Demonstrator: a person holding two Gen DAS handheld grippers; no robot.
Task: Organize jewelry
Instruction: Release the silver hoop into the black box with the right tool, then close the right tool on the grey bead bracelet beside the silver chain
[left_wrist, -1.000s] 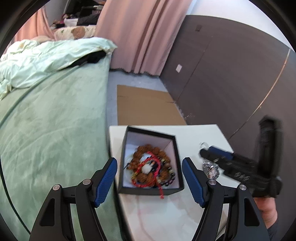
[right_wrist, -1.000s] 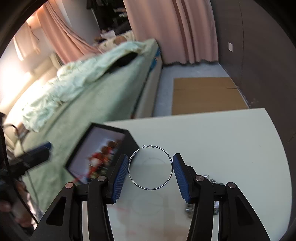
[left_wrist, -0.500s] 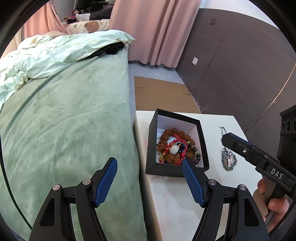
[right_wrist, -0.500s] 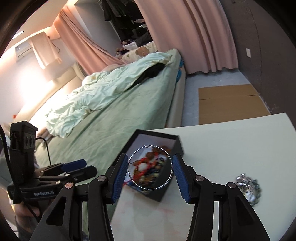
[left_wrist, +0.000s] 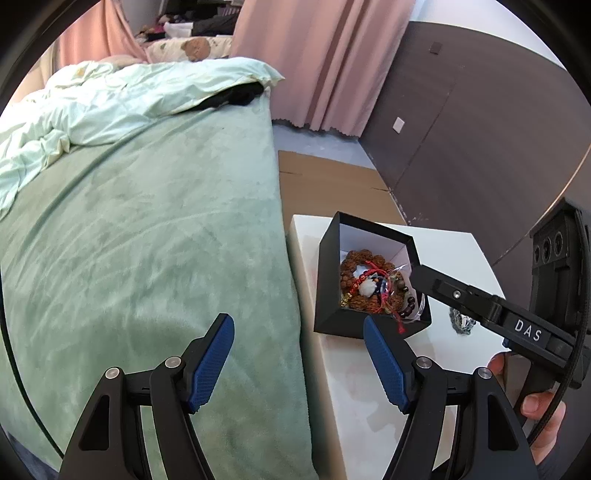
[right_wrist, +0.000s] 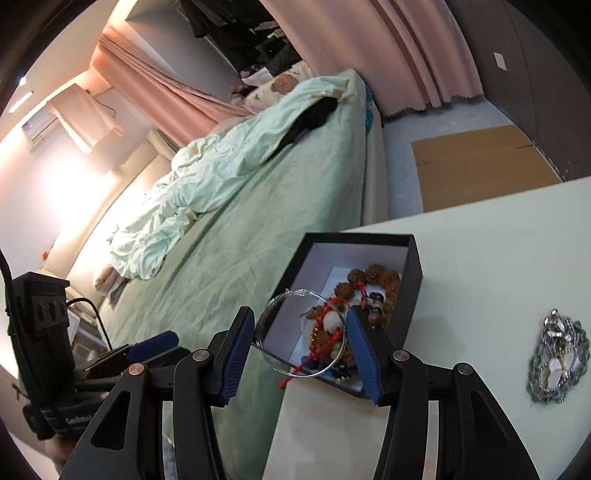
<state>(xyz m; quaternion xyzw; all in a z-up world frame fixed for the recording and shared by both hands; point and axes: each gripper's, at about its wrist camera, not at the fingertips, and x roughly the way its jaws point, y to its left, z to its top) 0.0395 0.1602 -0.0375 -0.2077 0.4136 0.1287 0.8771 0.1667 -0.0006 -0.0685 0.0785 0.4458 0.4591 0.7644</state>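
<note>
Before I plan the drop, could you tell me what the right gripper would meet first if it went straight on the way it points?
Probably the black jewelry box: the right gripper, holding the hoop earring, points at the box's open top and the beaded bracelets inside, though depth is uncertain.

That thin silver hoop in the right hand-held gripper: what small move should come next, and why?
Probably open the right hand-held gripper and let the hoop earring drop. It is pinched between the blue pads, over the near end of the open black box, where the bead bracelets lie.
</note>
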